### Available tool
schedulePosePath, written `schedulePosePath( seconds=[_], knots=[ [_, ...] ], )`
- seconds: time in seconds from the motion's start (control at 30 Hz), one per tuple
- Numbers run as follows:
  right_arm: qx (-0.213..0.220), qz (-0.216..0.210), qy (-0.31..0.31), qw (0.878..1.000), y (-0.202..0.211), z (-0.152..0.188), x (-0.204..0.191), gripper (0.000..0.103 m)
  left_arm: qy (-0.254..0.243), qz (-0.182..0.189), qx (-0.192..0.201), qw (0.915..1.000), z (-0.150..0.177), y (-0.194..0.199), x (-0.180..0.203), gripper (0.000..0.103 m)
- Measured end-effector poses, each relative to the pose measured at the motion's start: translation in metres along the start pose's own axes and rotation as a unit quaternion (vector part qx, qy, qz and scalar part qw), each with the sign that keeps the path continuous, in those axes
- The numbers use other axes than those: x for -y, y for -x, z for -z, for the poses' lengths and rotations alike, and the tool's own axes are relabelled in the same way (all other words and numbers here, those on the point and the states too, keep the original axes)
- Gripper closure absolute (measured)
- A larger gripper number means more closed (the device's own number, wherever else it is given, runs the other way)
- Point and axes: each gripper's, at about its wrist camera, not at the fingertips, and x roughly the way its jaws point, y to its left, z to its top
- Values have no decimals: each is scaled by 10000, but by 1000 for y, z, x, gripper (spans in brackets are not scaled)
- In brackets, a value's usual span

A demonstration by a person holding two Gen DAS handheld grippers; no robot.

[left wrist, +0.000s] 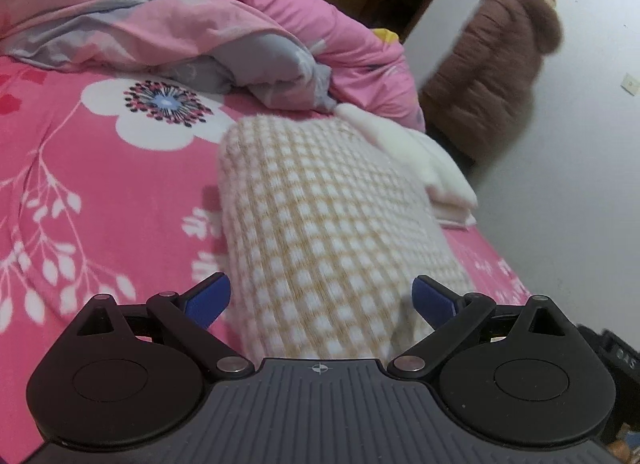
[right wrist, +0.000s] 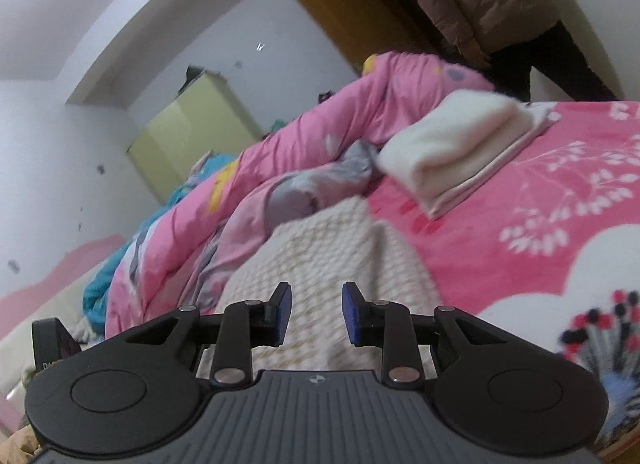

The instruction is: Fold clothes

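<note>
Cream-and-tan checked knit garment (left wrist: 320, 232), folded

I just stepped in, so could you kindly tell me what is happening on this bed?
A person is folding clothes with handheld tongs. Both the left tongs and right tongs are open, with a checked knit garment on the pink floral bedsheet between their fingers, not gripped. A folded white stack lies beyond, by the bunched pink quilt.
</note>
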Motion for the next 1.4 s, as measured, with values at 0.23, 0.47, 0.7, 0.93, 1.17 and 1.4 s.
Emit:
schedulePosePath(
  seconds=[0.23,0.47,0.7,0.93,1.17,1.4],
  knots=[
    [-489,307,264,9980,-25,12,-15,74,169,177,-86,9997,11,12,-11,5],
    [-487,585,472,9960,-24,8,-31,73,260,153,25,9995,12,23,-22,5],
    [-395,602,796,9942,-31,-7,-48,73,94,57,-22,9999,11,20,-22,5],
    [-762,677,1300,9863,-81,-26,-46,73,-284,-191,9,9994,-7,-3,-7,3],
    [-1462,927,1863,9671,-115,-33,-50,74,-15,55,-61,10000,-7,-12,-20,0],
    [-1216,883,2184,9642,-144,-63,-54,74,-74,41,27,10000,-18,-18,-19,0]
  ],
)
